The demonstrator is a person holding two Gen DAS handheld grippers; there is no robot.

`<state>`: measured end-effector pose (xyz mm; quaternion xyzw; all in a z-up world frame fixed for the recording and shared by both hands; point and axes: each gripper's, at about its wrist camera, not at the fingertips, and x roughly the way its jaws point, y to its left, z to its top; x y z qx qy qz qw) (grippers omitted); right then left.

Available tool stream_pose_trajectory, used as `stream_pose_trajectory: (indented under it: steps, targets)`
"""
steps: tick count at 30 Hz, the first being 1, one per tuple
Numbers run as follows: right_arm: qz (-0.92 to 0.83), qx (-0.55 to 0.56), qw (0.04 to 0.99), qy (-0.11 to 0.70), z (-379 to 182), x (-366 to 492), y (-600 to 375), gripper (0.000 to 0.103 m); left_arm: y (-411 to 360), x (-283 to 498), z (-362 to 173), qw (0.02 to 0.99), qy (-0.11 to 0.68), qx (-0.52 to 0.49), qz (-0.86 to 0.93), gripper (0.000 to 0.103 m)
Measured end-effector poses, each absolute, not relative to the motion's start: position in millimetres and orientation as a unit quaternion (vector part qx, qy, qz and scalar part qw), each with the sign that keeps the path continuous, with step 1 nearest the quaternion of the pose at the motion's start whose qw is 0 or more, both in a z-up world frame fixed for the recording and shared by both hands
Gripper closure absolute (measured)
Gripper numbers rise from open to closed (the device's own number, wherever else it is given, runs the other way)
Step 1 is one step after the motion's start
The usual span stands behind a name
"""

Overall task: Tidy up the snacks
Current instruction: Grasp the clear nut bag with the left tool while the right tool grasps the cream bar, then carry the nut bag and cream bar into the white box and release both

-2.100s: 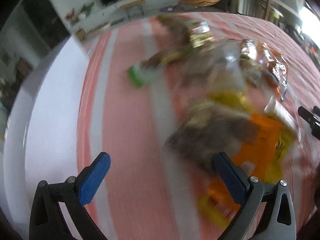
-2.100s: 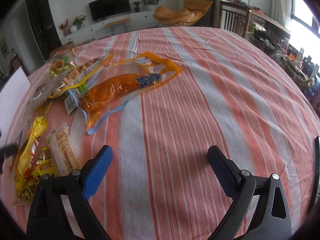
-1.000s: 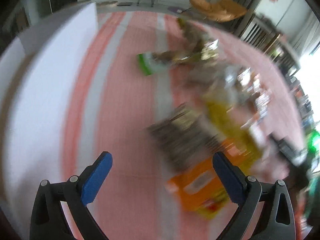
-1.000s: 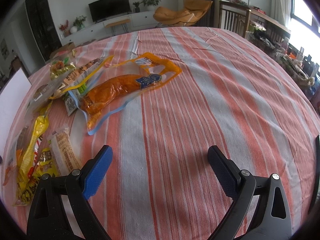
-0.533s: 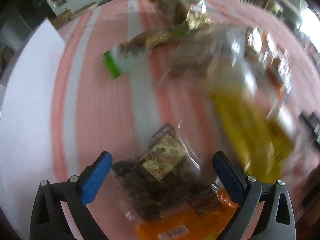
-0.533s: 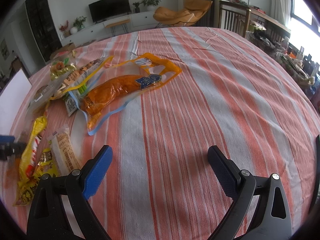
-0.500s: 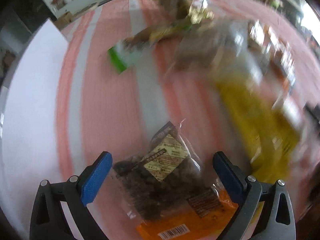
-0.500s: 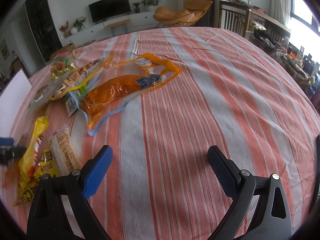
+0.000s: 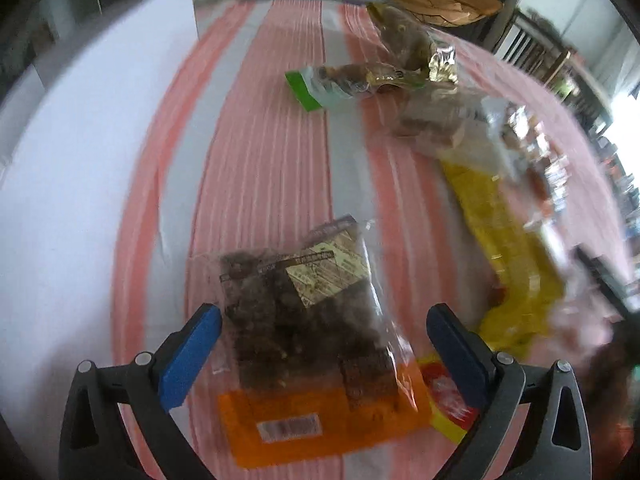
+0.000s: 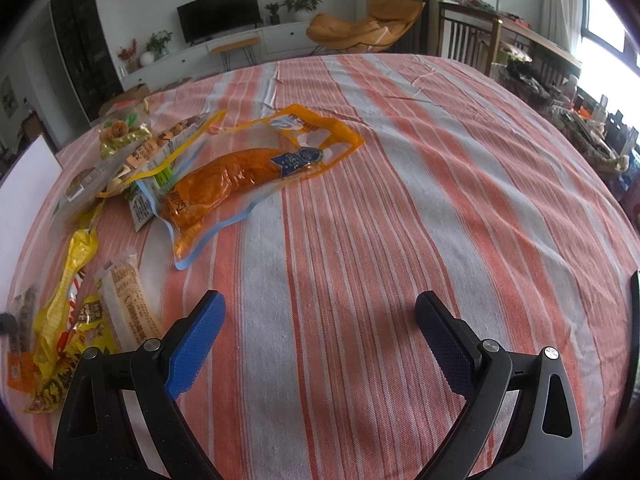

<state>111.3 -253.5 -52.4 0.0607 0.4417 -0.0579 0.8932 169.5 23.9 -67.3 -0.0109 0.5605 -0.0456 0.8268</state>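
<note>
In the left wrist view my left gripper is open, its jaws on either side of a clear bag of dark brown snacks with an orange bottom edge, lying on the striped cloth. A yellow packet, a green-ended packet and a gold foil packet lie beyond. In the right wrist view my right gripper is open and empty over bare cloth. An orange pouch lies ahead on the left, with a pale cracker packet and yellow packets nearer the left edge.
A white board or box stands along the left of the table, also at the left edge of the right wrist view. The orange-and-grey striped cloth covers the table. A TV, chairs and a cluttered side table stand behind.
My left gripper has swung over the snack pile and come down close over the brown snack bag, which now sits between its jaws. My right gripper has not moved.
</note>
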Motion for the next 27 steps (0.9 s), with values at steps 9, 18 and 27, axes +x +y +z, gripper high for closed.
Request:
stream_pose_trajectory:
  steps: [9,18,27]
  targets:
    - [-0.057,0.064,0.894,0.441,-53,112,-253,0.005,32,173,-85,0.834,0.550,0.021,-0.042,0.000]
    - [0.066,0.064,0.881,0.464,-19,117,-243,0.009,37,151,-79,0.860,0.504,0.028,-0.075,0.025]
    - [0.157,-0.093,0.813,0.553,-38,149,-156,0.069,55,116,-47,0.882,0.457,-0.035,-0.110,0.032]
